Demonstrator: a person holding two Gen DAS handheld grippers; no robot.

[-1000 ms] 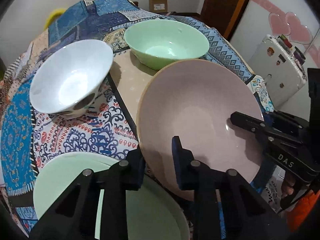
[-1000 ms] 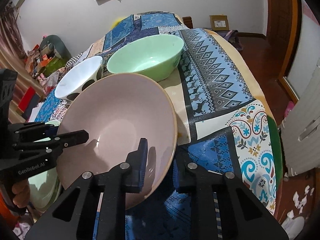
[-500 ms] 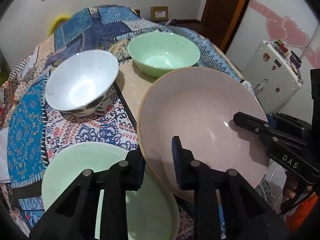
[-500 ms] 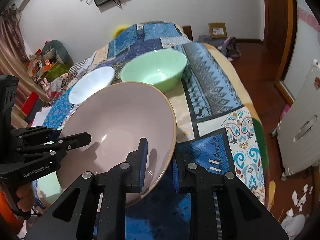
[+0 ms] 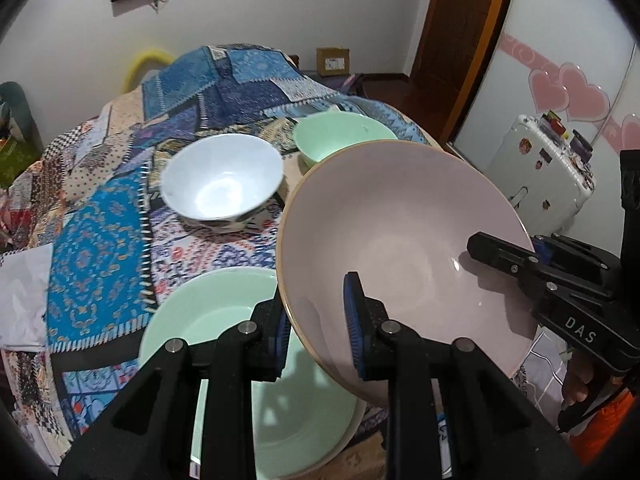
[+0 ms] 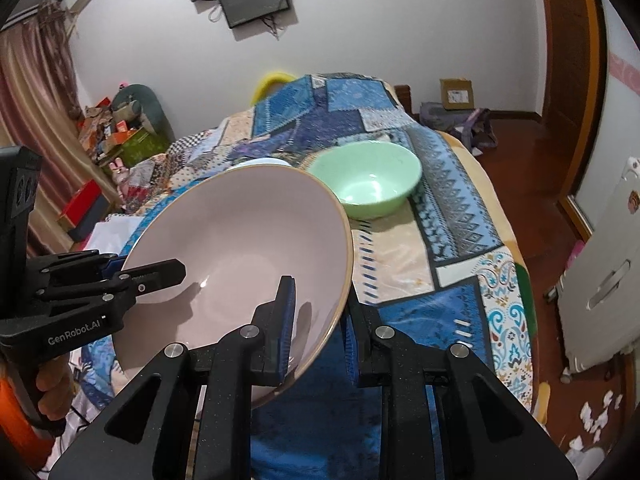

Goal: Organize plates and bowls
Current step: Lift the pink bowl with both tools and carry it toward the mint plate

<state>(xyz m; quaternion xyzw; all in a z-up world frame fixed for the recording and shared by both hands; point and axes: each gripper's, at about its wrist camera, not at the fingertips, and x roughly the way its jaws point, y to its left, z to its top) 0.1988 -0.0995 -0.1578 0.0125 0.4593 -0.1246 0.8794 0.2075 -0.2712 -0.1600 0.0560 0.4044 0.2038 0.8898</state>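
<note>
pink bowl [image 5: 400, 248] raised higher off the patterned cloth [image 5: 96, 248] between both grippers, green plate [image 5: 224, 320] now more exposed beneath, white bowl [image 5: 222, 184] and green bowl [image 6: 366, 178] farther off

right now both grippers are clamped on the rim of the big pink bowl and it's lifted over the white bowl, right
Not quite. Both grippers, left and right, have their jaws shut on the pink bowl's rim, but it hangs over the green plate, not the white bowl, which sits apart, farther back on the table. The left wrist view shows this.
</note>
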